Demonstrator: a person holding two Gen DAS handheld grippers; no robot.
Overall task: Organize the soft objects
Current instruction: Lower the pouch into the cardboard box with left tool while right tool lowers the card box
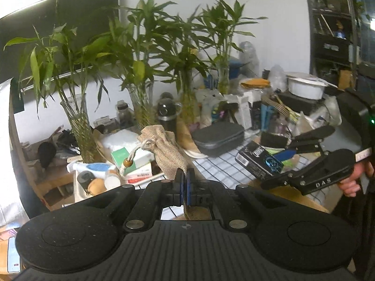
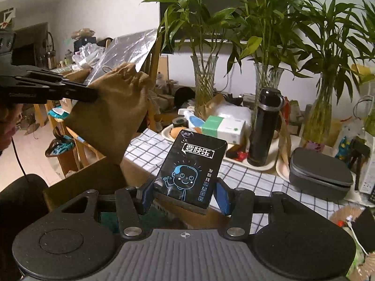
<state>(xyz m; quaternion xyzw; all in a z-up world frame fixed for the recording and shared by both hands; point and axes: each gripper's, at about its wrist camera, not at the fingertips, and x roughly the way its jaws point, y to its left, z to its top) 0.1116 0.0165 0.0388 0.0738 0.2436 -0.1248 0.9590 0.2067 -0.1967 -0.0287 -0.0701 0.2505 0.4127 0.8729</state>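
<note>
A tan woven drawstring pouch (image 1: 165, 151) with a beaded cord hangs in the air, pinched by its lower edge in my left gripper (image 1: 184, 182), which is shut on it. The right wrist view shows the same pouch (image 2: 112, 114) at the left, with the left gripper (image 2: 90, 94) clamped on its side. My right gripper (image 2: 185, 197) is shut on a black soft tissue pack (image 2: 191, 171) printed with a blue cartoon face, tilted upward above the table. The left wrist view has that pack (image 1: 257, 161) at the right, in the right gripper (image 1: 271, 175).
A checked tablecloth (image 2: 150, 149) covers the table. On it stand glass vases of bamboo (image 2: 205, 79), a black flask (image 2: 263, 126), a green-and-white tissue box (image 2: 222, 126) and a grey zip case (image 2: 321, 175). An open cardboard box (image 2: 93, 178) sits below the grippers.
</note>
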